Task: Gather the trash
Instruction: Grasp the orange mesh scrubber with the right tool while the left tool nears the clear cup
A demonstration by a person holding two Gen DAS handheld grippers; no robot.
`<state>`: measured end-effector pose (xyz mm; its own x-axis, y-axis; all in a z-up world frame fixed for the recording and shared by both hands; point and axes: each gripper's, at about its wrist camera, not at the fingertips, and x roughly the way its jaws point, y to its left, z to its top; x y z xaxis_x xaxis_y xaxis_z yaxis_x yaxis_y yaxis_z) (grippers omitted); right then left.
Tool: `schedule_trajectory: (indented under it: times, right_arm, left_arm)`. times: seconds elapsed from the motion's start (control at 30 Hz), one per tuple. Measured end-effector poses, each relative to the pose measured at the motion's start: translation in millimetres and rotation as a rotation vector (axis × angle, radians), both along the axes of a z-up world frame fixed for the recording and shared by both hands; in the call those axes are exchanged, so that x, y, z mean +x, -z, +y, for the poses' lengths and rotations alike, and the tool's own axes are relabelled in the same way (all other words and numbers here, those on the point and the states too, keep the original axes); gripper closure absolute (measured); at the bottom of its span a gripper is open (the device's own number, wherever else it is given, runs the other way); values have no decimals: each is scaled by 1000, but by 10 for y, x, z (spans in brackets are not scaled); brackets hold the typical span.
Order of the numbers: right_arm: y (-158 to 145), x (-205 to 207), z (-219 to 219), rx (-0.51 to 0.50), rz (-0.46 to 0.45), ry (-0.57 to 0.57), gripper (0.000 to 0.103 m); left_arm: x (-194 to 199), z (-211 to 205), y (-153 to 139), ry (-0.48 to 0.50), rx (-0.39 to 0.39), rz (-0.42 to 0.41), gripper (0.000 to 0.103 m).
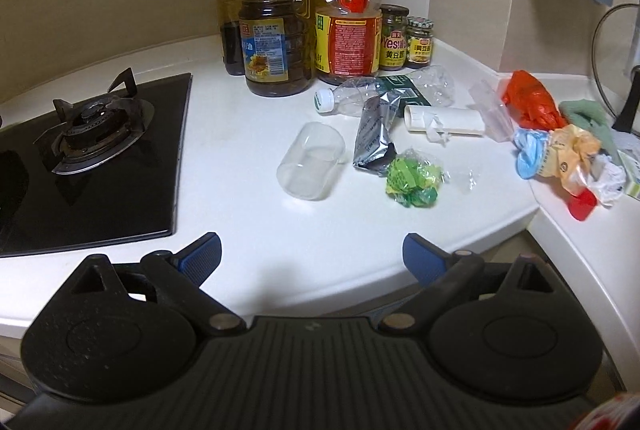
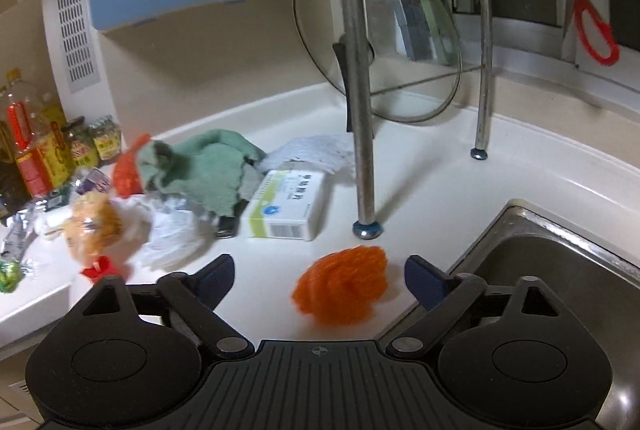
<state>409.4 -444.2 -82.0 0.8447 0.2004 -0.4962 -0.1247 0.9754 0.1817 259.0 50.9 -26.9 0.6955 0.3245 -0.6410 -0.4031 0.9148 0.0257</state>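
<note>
Trash lies scattered on the white counter [image 1: 248, 222]: a clear plastic cup [image 1: 311, 166] on its side, a silver foil pouch [image 1: 374, 138], a green wrapper [image 1: 414, 182], a crushed clear bottle [image 1: 360, 96], a white roll [image 1: 444, 119], a red bag [image 1: 530, 98] and crumpled bags [image 1: 572, 154]. My left gripper [image 1: 312, 256] is open and empty, short of the cup. My right gripper [image 2: 320, 278] is open around an orange mesh ball [image 2: 342, 284] without touching it. A white medicine box [image 2: 286, 204], green cloth [image 2: 208, 166] and crumpled bags [image 2: 96, 226] lie beyond.
A gas stove [image 1: 92, 150] is at the left. Oil bottles [image 1: 276, 30] and jars [image 1: 394, 36] stand at the back wall. A steel sink [image 2: 560, 270] is at the right, rack legs [image 2: 362, 110] and a glass lid [image 2: 384, 42] behind the mesh ball.
</note>
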Motion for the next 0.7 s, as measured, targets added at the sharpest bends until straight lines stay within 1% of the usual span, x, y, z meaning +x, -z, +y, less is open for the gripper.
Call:
schedule_trajectory:
  times: [0.03, 0.27, 0.3, 0.33, 0.47, 0.5, 0.53, 0.63, 0.7]
  right_arm:
    - [37, 64, -25, 0, 7, -4, 20]
    - [256, 365, -127, -1, 64, -31, 24]
    - [274, 384, -128, -1, 71, -37, 26]
    - [295, 402, -131, -2, 78, -41, 29]
    - [342, 440, -146, 9, 97, -51, 38]
    - [345, 440, -151, 15, 97, -53, 43]
    - [341, 441, -154, 18, 97, -57, 51]
    - [305, 442, -139, 14, 91, -70, 60]
    - [248, 414, -129, 15, 71, -73, 63]
  left_arm:
    - [34, -8, 14, -4, 2, 3, 6]
    - [219, -87, 76, -21, 6, 6, 7]
    - [239, -96, 81, -21, 8, 5, 7]
    - [258, -107, 87, -22, 9, 4, 7]
    - [324, -136, 96, -25, 20, 5, 7]
    - [333, -137, 92, -25, 22, 3, 7]
    - [339, -137, 89, -25, 24, 0, 7]
    - [360, -119, 76, -23, 32, -3, 7]
    - [378, -90, 67, -20, 33, -8, 9]
